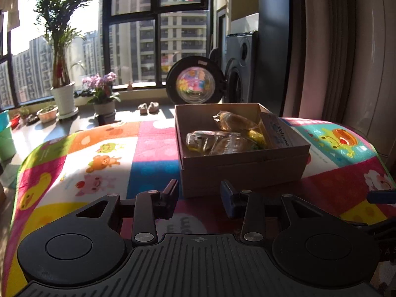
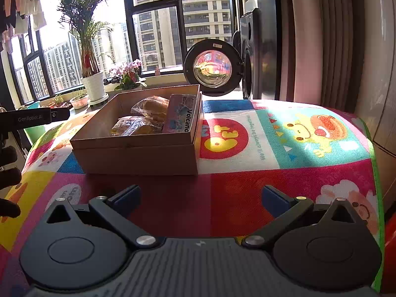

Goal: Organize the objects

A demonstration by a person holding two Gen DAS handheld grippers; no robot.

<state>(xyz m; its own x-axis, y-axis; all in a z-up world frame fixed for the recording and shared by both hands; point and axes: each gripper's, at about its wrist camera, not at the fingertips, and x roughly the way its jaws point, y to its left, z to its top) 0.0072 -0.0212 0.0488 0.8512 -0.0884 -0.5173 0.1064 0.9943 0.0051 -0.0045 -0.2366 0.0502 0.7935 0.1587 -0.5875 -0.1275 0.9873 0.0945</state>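
Left wrist view: left gripper (image 1: 199, 193) low over the cartoon play mat (image 1: 99, 158), fingers parted a moderate gap, nothing between them.
Box, from left gripper: cardboard box (image 1: 243, 173) straight ahead and slightly right, near wall just beyond the fingertips, not touching.
Box contents: clear-wrapped packets (image 1: 217, 142) piled inside; a "Volcano" carton (image 1: 278, 131) stands on edge against the box's right wall.
Right wrist view: right gripper (image 2: 200, 198) over the mat, fingers spread wide, holding nothing.
Box, from right gripper: box (image 2: 138, 158) ahead and to the left, apart from the fingertips.
Beyond the box: washing machine (image 2: 250, 57) with its round door (image 2: 212, 68) swung open; potted palm (image 2: 91, 49) at far left by the window.
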